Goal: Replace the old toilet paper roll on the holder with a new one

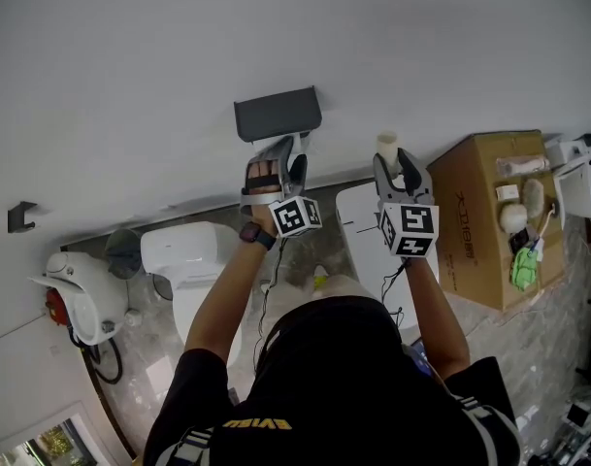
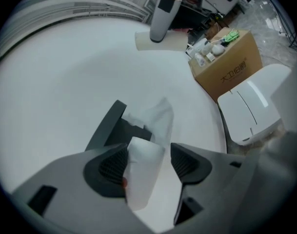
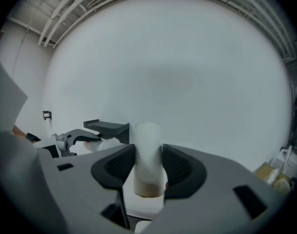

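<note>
Two pads of the right gripper (image 3: 148, 167) are closed on a pale cardboard tube (image 3: 147, 133). The tube stands upright between the jaws, its top rising above them and its brownish lower end showing beneath the pads.

Left gripper (image 2: 146, 162): the jaws stand apart with a white paper strip (image 2: 141, 179) hanging between them. The strip lies against one pad and clear of the other. Whether it joins the bunched white paper (image 2: 159, 115) seen just beyond it, at the holder (image 1: 278, 115), cannot be told.

The holder is a dark grey, flat-topped bracket fixed to the white wall (image 1: 276, 27). In the head view the left gripper's jaw tips sit just below the holder. The right gripper and its tube are to the holder's right, near it but apart, and no part of the tube touches it.

Farther out, a white toilet (image 1: 190, 250) stands below and to the left of the holder. A brown cardboard box (image 1: 484, 216) with small items on top rests well to the holder's right, beyond the tube.
</note>
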A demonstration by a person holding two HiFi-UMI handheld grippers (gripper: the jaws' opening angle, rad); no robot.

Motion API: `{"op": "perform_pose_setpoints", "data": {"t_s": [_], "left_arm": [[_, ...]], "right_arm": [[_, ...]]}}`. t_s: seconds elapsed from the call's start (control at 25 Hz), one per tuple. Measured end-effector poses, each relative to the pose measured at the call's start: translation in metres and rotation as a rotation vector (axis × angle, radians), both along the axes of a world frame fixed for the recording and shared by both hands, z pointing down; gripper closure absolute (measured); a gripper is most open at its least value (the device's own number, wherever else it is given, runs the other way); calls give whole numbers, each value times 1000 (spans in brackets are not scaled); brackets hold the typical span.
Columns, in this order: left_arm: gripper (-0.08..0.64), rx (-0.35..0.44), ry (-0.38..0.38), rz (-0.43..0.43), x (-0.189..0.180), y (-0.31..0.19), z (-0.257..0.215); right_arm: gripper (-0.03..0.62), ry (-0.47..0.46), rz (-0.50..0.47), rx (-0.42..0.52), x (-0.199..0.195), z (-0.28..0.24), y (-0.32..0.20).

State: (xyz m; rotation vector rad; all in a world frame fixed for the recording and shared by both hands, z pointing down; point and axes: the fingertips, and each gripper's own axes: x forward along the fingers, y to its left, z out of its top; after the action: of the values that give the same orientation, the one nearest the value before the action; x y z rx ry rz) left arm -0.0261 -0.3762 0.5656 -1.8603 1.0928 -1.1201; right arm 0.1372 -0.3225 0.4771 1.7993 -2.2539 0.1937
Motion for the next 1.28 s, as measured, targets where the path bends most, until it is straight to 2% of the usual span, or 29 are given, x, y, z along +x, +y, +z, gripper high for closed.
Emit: {"op": "perform_pose_setpoints", "data": {"t_s": [0.16,0.32,0.56,0.68,0.72,0.88,1.04,1.2,1.28], "left_arm": [[276,-11,23,-11,-6,7,8],[284,-35,143,-50,-8,24,-7],[301,-99,472,-162,-32,50,-50],[316,-109,615,-203,-54,65,-73],[321,-95,636,-206,-61,70,-81],[336,-41,642,-215,-93,104,-98],[382,-28,721,-250,-117,124,-110],[410,-32,712,-271,-136,147,-111],[419,-16,727,-292,-147,157,-113]], "right_arm": [[416,4,1,4,-2,-2,1],[416,-23,17,3,-1,-3,10],[416,-41,-29,27,-29,-9,21],[416,-15,-79,64,-41,-22,26],[416,3,-103,80,-45,-28,27],[416,57,-203,113,-65,-42,35],[416,49,-219,122,-70,-51,47],[416,7,-273,124,-81,-58,61],[416,16,-292,131,-83,-61,68]]}}
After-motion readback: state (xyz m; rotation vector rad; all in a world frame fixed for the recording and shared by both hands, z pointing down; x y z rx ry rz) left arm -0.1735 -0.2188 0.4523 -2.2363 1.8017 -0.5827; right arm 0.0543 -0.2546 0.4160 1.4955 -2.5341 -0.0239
